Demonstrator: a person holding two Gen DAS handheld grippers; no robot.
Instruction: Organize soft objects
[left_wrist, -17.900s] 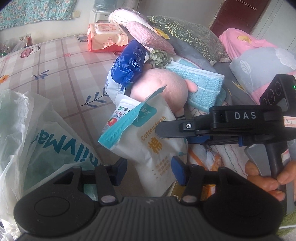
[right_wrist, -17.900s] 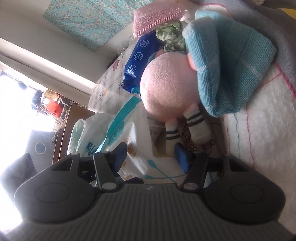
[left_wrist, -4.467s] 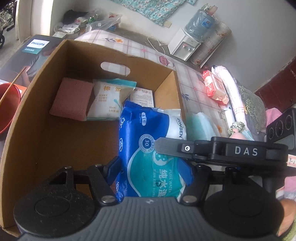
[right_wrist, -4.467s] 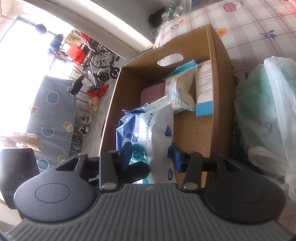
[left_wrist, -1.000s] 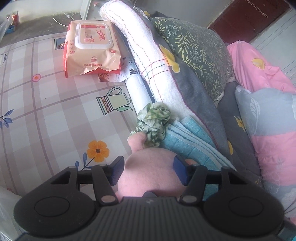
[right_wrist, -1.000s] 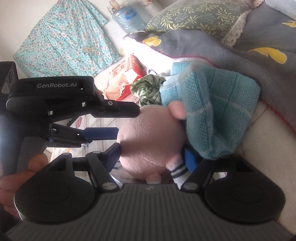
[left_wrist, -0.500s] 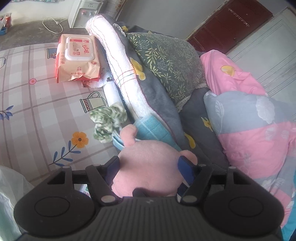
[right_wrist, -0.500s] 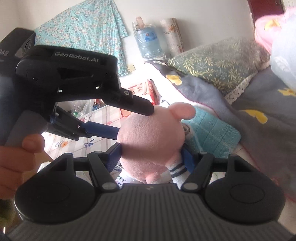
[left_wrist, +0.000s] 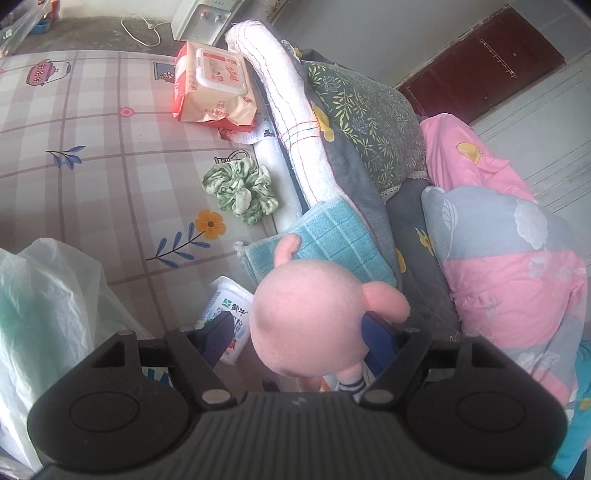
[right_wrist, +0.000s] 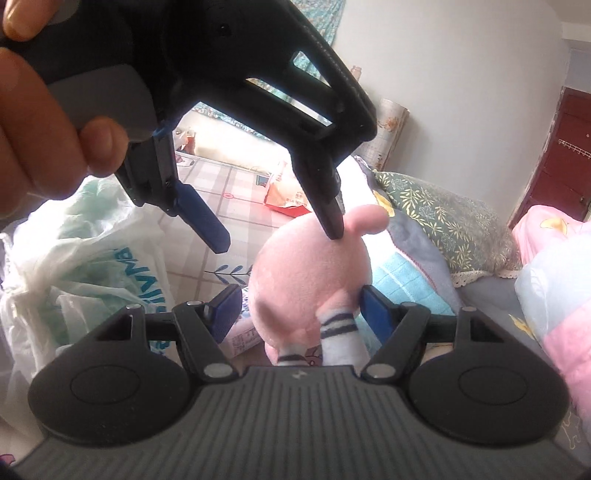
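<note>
Right claw (right_wrist: 301, 304) gripping pink plush toy (right_wrist: 306, 273), left claw (right_wrist: 280, 236) opening, its pads clear of the toy

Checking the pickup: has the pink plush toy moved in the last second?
Yes. The pink plush toy is lifted off the teal towel, away from the green scrunchie.

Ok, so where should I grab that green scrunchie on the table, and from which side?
Pinch the scrunchie across its ruffled band, on the part of the ring facing the open tablecloth, and come straight down from above. It lies flat, so only a top pinch gets both claw fingers around the fabric. Its other side sits close to the white bedding edge, which leaves little room.
</note>
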